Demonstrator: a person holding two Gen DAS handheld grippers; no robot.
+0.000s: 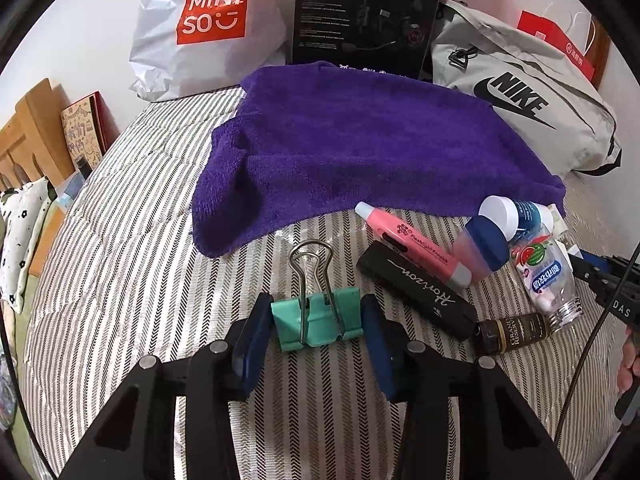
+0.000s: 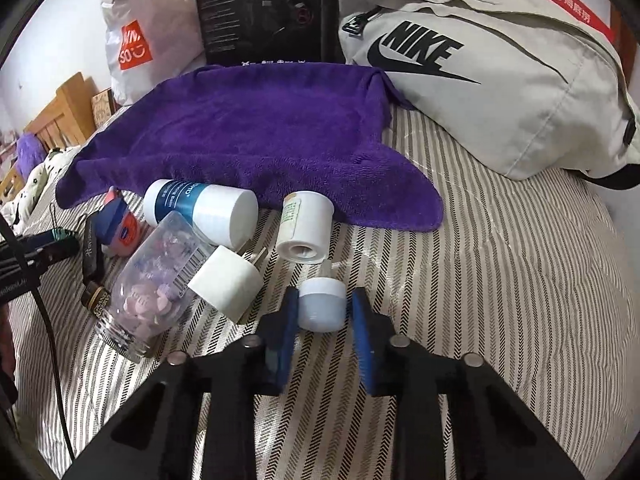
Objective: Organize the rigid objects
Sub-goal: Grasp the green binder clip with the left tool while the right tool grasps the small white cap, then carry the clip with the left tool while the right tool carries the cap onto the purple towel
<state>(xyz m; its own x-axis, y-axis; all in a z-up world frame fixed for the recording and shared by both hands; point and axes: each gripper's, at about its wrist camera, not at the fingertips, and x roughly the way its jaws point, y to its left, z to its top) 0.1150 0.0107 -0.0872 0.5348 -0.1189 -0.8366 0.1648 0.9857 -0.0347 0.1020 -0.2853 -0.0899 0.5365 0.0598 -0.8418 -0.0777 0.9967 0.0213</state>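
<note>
My left gripper [image 1: 316,316] is shut on a teal binder clip [image 1: 320,322] that lies on the striped bedcover; its blue pads press on both sides of the clip and the wire handles point away from me. My right gripper [image 2: 324,312] is shut on a small white-and-grey plug [image 2: 322,304] standing on the cover, prongs pointing away. Between the two grippers lie a pink flashlight pen [image 1: 412,248], a black Horizon case [image 1: 416,292], a blue-capped pink tube [image 1: 480,248], a white-capped blue bottle [image 2: 204,212], a clear bottle of candies [image 2: 152,288] and a small dark bottle [image 1: 512,330].
A purple towel [image 1: 360,148] is spread behind the objects. A white charger cube [image 2: 228,280] and a white roll [image 2: 306,228] lie just left of and beyond my right gripper. A grey Nike bag [image 2: 500,80], a black box [image 1: 364,12] and a Miniso bag [image 1: 208,28] line the back.
</note>
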